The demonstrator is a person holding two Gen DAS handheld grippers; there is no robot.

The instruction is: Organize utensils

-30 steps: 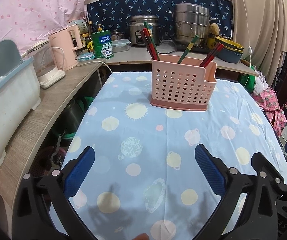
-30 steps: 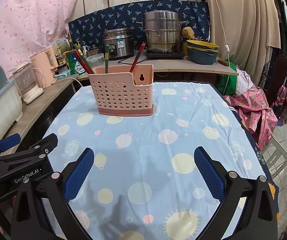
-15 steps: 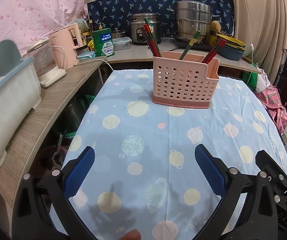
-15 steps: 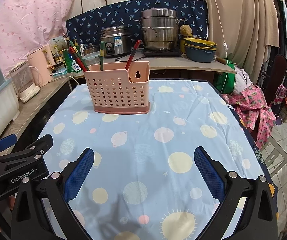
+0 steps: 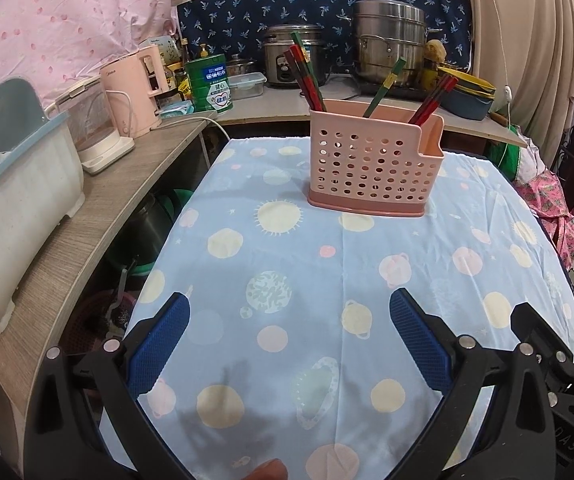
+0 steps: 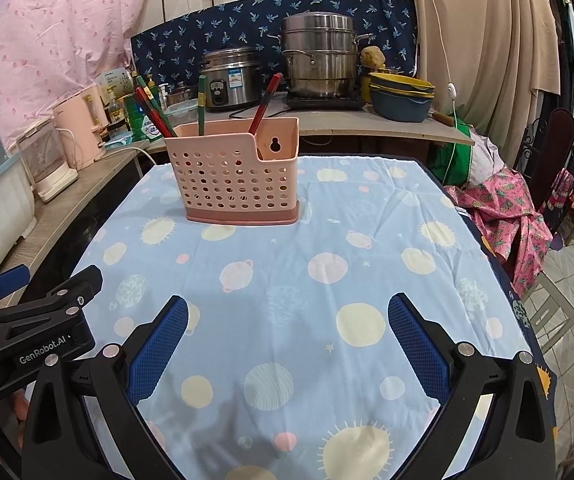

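Note:
A pink perforated utensil holder (image 5: 374, 164) (image 6: 234, 172) stands upright on the far half of the blue planet-print tablecloth (image 5: 327, 280) (image 6: 327, 280). Red and green chopsticks (image 5: 307, 76) (image 6: 265, 100) stick out of it, split into three groups. My left gripper (image 5: 289, 316) is open and empty, hovering over the near part of the cloth well short of the holder. My right gripper (image 6: 289, 316) is open and empty too, over the near side. The left gripper's body (image 6: 27, 340) shows at the lower left of the right wrist view.
A wooden counter (image 5: 87, 216) runs along the left with a dish rack (image 5: 11, 200), a clear kettle (image 5: 95, 132) and a pink appliance (image 5: 135, 92). Behind the table stand a rice cooker (image 6: 231, 80), a steel steamer (image 6: 319, 56) and stacked bowls (image 6: 401, 96). Pink cloth (image 6: 503, 208) hangs at the right.
Both grippers have drawn back slightly and tilted, so the holder sits a little lower in both views. Jaws stay open. Nothing on the table moved.

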